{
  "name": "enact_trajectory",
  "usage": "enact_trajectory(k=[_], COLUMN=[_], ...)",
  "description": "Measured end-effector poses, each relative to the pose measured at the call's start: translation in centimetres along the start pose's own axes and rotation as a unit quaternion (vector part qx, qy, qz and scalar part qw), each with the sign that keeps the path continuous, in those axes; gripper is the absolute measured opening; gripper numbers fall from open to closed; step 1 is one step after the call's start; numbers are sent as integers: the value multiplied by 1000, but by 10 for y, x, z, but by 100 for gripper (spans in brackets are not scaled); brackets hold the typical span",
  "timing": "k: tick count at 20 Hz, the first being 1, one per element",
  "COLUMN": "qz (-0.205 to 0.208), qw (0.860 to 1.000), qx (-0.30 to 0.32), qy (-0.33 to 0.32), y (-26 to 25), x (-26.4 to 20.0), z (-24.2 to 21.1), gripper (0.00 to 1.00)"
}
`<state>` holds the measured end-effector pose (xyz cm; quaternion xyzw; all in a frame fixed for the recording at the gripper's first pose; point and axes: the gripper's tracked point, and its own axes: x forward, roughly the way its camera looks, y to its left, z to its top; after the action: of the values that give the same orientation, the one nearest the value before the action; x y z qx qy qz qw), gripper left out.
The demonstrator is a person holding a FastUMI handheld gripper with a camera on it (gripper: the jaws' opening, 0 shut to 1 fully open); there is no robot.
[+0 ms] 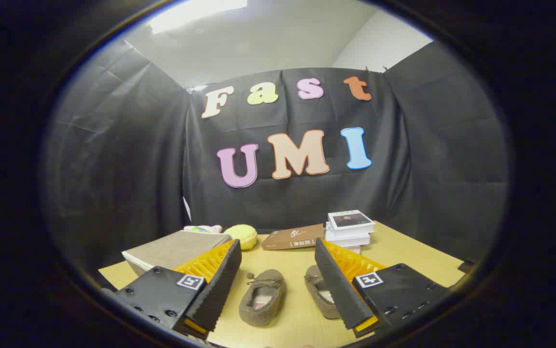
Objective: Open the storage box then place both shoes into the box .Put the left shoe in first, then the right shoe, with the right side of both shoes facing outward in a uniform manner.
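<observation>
Fingers of the black two-finger gripper (278,263), each with a ribbed black pad and orange plastic behind it, stand spread wide apart above a light wooden tabletop (403,256), pinching nothing. Each finger body carries a small square black-and-white marker on its top face.

Between the two fingers, lying on the tabletop, sits a pair of brown-grey fabric slipper shoes. The shoe nearer the left finger (262,296) lies fully in the gap, its opening facing up, with a small bow on the end farthest from the camera and a pale insole inside. The shoe nearer the right finger (317,293) lies just beside it, apart by a narrow strip of tabletop; the right finger's pad covers part of it, so its full outline cannot be told. Neither shoe touches the fingers, as far as can be seen.

Beyond the left finger rests a flat grey-beige storage box (176,249) with its lid closed, its near corner hidden behind the orange part of that finger. Past the box, near the black cloth wall (113,159), lie a round yellow soft object (242,234) and, just beside it, a pale pink and green soft toy (203,228). Beyond the shoes lies a brown book (292,237) flat on the tabletop, and just beside it stands a small stack of white books (349,227).
</observation>
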<state>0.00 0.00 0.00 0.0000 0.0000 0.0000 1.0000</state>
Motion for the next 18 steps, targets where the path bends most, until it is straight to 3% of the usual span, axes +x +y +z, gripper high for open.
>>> enact_trajectory(k=[12, 18], qz=[4, 9], qw=[1000, 999], qx=[-9, 39], qy=[-6, 0], y=[15, 23], x=[-10, -9], z=[4, -5], gripper=[97, 97])
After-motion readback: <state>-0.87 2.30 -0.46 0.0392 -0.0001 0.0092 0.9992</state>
